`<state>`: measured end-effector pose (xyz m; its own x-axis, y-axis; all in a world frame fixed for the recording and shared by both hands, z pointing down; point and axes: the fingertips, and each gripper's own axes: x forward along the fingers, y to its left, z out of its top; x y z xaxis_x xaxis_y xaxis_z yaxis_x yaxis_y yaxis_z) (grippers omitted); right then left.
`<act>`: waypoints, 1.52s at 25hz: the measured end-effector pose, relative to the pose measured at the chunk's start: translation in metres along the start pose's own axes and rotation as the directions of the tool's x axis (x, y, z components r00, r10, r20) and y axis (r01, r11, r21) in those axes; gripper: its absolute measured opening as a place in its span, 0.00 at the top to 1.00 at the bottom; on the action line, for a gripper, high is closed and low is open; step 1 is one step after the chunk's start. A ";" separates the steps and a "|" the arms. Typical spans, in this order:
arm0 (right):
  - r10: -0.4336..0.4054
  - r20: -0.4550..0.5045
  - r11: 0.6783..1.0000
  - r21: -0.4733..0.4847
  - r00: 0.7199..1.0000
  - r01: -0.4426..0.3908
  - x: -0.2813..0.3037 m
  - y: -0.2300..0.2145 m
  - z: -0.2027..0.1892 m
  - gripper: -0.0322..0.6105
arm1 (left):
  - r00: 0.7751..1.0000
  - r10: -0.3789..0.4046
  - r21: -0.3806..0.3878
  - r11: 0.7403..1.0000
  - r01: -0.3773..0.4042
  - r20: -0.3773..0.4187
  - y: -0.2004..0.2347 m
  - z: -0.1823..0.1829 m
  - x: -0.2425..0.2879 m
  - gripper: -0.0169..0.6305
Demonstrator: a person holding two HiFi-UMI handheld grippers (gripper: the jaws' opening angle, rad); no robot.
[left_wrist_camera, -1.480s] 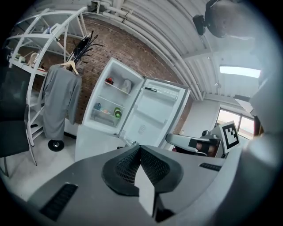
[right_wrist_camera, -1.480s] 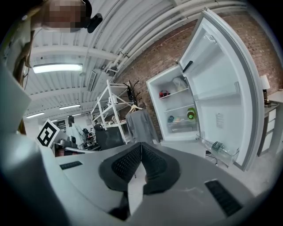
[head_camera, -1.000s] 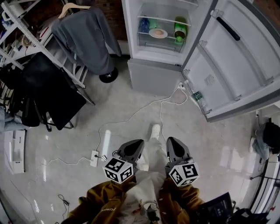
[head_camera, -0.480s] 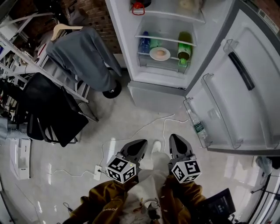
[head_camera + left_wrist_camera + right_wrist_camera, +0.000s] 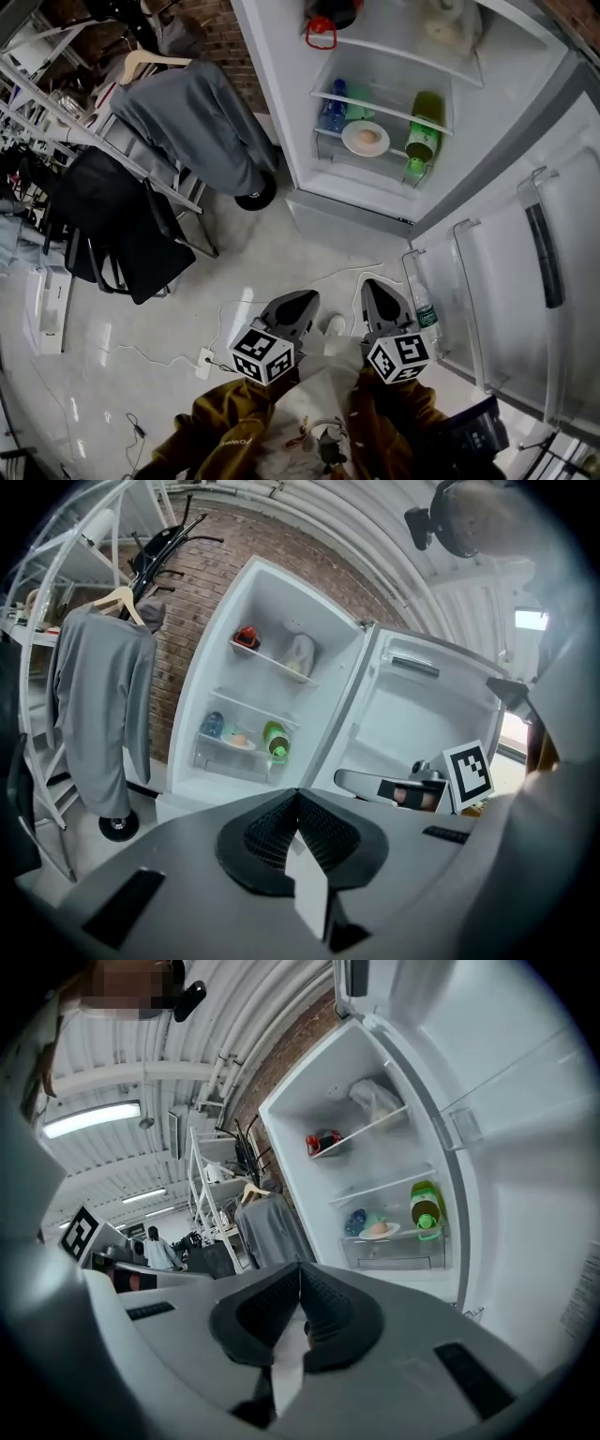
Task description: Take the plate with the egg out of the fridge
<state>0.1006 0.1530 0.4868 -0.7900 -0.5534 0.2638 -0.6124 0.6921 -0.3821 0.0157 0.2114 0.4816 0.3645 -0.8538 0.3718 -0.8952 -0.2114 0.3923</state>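
Observation:
The white fridge point(image 5: 309, 178) stands open ahead of me. A white plate with an egg point(image 5: 366, 139) rests on its lower glass shelf, between a blue bottle point(image 5: 332, 105) and a green bottle point(image 5: 423, 136). The same plate point(image 5: 238, 742) appears small in the left gripper view, and the plate point(image 5: 379, 1230) sits mid-right in the right gripper view. My left gripper point(image 5: 298, 306) and right gripper point(image 5: 377, 296) are held side by side low in the head view, well short of the fridge. Both have their jaws shut with nothing between them.
The fridge door point(image 5: 525, 281) swings wide open on the right, with a bottle point(image 5: 424, 314) in its lower rack. A grey garment on a hanger point(image 5: 197, 122), a metal rack point(image 5: 66, 103) and a black chair point(image 5: 112, 225) stand left. White cables and a power strip point(image 5: 203, 362) lie on the floor.
The fridge has come closer and shifted right in the head view as the person walks toward it. Both grippers stay shut, side by side.

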 end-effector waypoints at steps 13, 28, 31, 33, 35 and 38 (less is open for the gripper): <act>-0.130 0.006 0.988 0.080 0.992 0.129 0.048 -0.048 0.019 0.94 | 0.992 -0.119 0.021 0.993 0.120 -0.052 0.041 0.044 0.075 0.96; -0.322 0.069 0.941 0.129 0.944 0.312 0.163 -0.072 0.081 0.94 | 0.936 -0.326 0.077 0.938 0.338 -0.132 0.125 0.133 0.153 0.96; -0.358 0.076 0.928 0.135 0.930 0.347 0.176 -0.074 0.086 0.94 | 0.920 -0.367 0.020 0.927 0.373 -0.138 0.135 0.137 0.166 0.96; -0.365 0.073 0.927 0.125 0.928 0.354 0.178 -0.072 0.088 0.94 | 0.910 -0.390 -0.067 0.921 0.385 -0.142 0.138 0.133 0.175 0.96; -0.361 0.065 0.930 0.101 0.930 0.354 0.178 -0.071 0.092 0.94 | 0.902 -0.408 -0.156 0.909 0.387 -0.142 0.138 0.127 0.182 0.96; -0.342 0.060 0.938 0.081 0.938 0.337 0.181 -0.076 0.096 0.94 | 0.898 -0.421 -0.271 0.886 0.377 -0.126 0.138 0.123 0.197 0.96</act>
<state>0.0068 -0.0446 0.4786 -0.5295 -0.7836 0.3250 -0.8384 0.4250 -0.3411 -0.0676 -0.0447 0.5058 0.7366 -0.6179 0.2750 -0.5861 -0.3802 0.7155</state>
